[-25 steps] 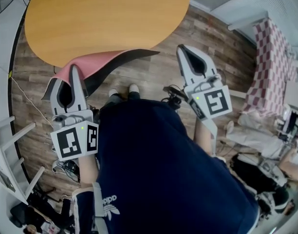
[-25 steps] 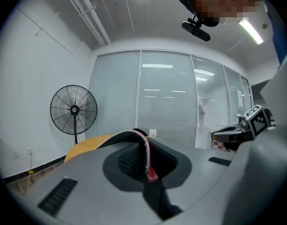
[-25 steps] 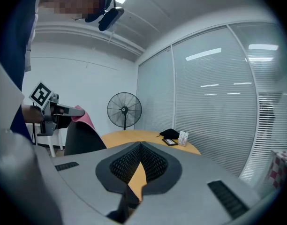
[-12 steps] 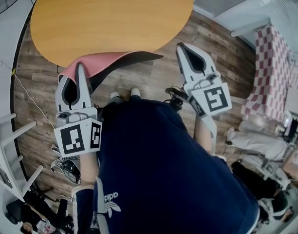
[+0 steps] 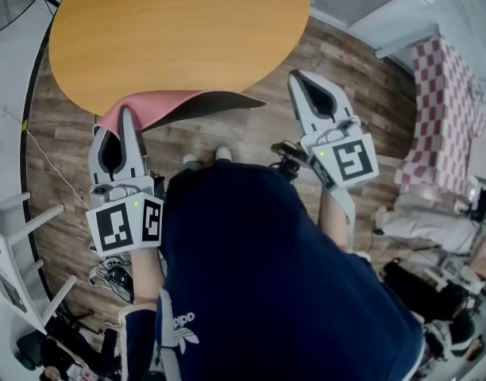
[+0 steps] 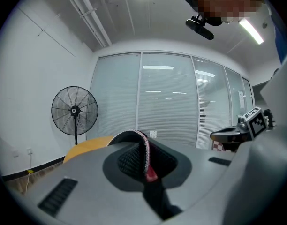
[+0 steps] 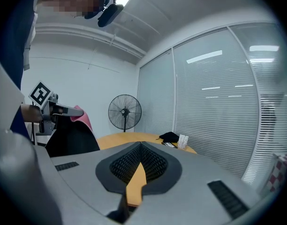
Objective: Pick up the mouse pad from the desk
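Observation:
The mouse pad [image 5: 167, 101], pink on top and black underneath, hangs in the air just off the near edge of the round wooden table [image 5: 179, 30]. My left gripper [image 5: 130, 111] is shut on its left corner. In the left gripper view the pad's edge [image 6: 146, 158] is pinched between the jaws [image 6: 144, 144] and curls over them. My right gripper [image 5: 306, 78] is to the right of the pad, apart from it, shut with nothing in it. In the right gripper view its jaws [image 7: 140, 142] meet at the tips, and the held pad [image 7: 82, 117] shows at the left.
A standing fan [image 6: 74, 110] is beyond the table by the wall. A black item [image 7: 170, 136] and a white card [image 7: 182, 140] lie on the table's far side. A checked cloth [image 5: 441, 109] is at the right, a white rack [image 5: 13, 244] and floor cables at the left.
The pad's free black flap droops less and lies flatter than a second ago. Both grippers stay about where they were, with the left still closed on the pad.

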`<act>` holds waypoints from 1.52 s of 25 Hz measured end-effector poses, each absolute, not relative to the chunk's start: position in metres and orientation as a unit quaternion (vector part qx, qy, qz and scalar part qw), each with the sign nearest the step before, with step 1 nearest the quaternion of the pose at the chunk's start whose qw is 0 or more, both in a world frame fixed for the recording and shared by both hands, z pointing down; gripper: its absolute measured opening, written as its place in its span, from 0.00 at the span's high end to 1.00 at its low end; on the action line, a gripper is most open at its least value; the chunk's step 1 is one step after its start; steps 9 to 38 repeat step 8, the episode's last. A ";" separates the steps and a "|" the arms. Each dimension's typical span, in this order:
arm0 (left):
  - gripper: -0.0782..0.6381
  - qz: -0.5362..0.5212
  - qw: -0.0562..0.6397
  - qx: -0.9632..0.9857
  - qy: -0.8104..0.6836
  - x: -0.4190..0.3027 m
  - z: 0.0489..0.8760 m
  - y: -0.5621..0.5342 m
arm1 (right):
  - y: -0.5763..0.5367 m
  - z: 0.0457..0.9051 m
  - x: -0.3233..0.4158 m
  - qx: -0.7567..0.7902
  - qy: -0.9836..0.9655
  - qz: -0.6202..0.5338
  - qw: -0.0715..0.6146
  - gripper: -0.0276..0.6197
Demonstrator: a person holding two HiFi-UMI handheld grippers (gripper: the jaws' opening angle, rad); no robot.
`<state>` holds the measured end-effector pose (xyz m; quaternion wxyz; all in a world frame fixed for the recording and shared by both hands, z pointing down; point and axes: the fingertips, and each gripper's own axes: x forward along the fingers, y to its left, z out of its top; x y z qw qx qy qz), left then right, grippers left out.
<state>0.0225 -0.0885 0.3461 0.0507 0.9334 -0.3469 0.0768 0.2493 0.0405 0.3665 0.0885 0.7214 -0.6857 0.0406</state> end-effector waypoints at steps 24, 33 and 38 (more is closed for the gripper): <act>0.86 0.079 0.051 0.936 -0.338 0.023 0.347 -0.087 | 0.046 0.376 0.252 0.723 -0.680 0.040 0.117 0.95; 0.86 0.079 0.051 0.936 -0.338 0.023 0.347 -0.087 | 0.046 0.376 0.252 0.723 -0.680 0.040 0.117 0.95; 0.86 0.079 0.051 0.936 -0.338 0.023 0.347 -0.087 | 0.046 0.376 0.252 0.723 -0.680 0.040 0.117 0.95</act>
